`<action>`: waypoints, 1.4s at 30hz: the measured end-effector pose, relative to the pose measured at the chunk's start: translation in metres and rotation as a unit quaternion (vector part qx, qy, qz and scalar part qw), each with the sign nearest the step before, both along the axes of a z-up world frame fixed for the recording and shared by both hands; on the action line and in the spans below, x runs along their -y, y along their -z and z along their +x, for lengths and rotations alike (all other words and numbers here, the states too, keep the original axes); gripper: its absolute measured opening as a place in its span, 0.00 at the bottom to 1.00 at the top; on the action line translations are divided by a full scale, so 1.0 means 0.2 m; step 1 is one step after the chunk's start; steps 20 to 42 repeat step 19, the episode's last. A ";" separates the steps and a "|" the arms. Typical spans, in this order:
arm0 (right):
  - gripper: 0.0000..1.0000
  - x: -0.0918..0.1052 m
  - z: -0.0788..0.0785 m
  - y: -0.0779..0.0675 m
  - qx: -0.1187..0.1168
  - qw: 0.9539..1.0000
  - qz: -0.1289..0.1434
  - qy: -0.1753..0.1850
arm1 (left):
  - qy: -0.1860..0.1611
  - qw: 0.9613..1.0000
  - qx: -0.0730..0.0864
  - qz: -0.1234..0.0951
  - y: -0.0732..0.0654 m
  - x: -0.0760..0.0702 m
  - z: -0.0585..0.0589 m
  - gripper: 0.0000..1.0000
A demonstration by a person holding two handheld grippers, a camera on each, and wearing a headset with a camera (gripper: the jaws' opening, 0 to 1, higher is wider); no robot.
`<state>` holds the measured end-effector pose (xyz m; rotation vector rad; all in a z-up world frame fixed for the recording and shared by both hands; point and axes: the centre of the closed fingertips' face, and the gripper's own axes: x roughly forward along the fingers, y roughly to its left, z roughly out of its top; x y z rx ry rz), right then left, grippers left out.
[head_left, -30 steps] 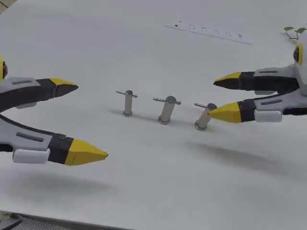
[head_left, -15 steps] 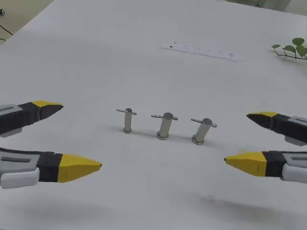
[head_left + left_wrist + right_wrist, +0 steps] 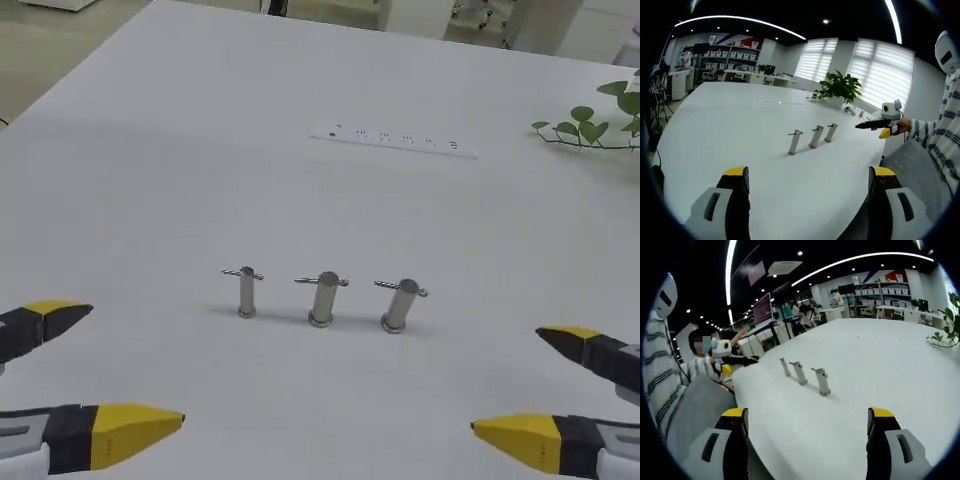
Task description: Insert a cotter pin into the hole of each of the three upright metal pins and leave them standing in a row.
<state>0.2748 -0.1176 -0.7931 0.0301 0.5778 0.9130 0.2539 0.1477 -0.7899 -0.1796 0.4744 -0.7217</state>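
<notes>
Lower left, head view: left gripper (image 3: 137, 364), fingers (image 3: 130, 430) spread wide, nothing held, low over the white tabletop (image 3: 200, 150).

Centre: three metal pins in a row, standing on their bases: left pin (image 3: 247, 293), middle pin (image 3: 322, 298), right pin (image 3: 398, 305). The right one looks slightly tilted, possibly only perspective. A thin cotter pin (image 3: 320, 282) sits crosswise through the top of each. Inserting looks done.

Lower right: right gripper (image 3: 505, 380), fingers likewise apart and empty. Both grippers are well clear of the row.

Upper frame: power strip (image 3: 393, 140); plant (image 3: 590, 125) at upper right.

Handling, judged: the pins are likely stiff, smooth steel on narrow bases and easily tipped, so take them mid-shaft, below the cross-piece. The cotter pins are probably light and may slide out if nudged; pinch them at the projecting end.
</notes>
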 end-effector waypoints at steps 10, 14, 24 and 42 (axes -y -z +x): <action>1.00 0.03 -0.06 0.03 -0.034 0.999 -0.001 0.026 | -0.028 0.999 -0.029 0.017 -0.01 -0.01 -0.04 1.00; 1.00 0.05 -0.07 0.03 -0.040 0.999 0.000 0.030 | -0.038 0.998 -0.036 0.020 -0.03 0.01 -0.06 1.00; 1.00 0.06 -0.07 0.00 -0.040 0.999 -0.006 0.016 | -0.043 0.998 -0.047 0.023 -0.04 0.03 -0.09 1.00; 1.00 0.06 -0.07 0.00 -0.040 0.999 -0.006 0.016 | -0.043 0.998 -0.047 0.023 -0.04 0.03 -0.09 1.00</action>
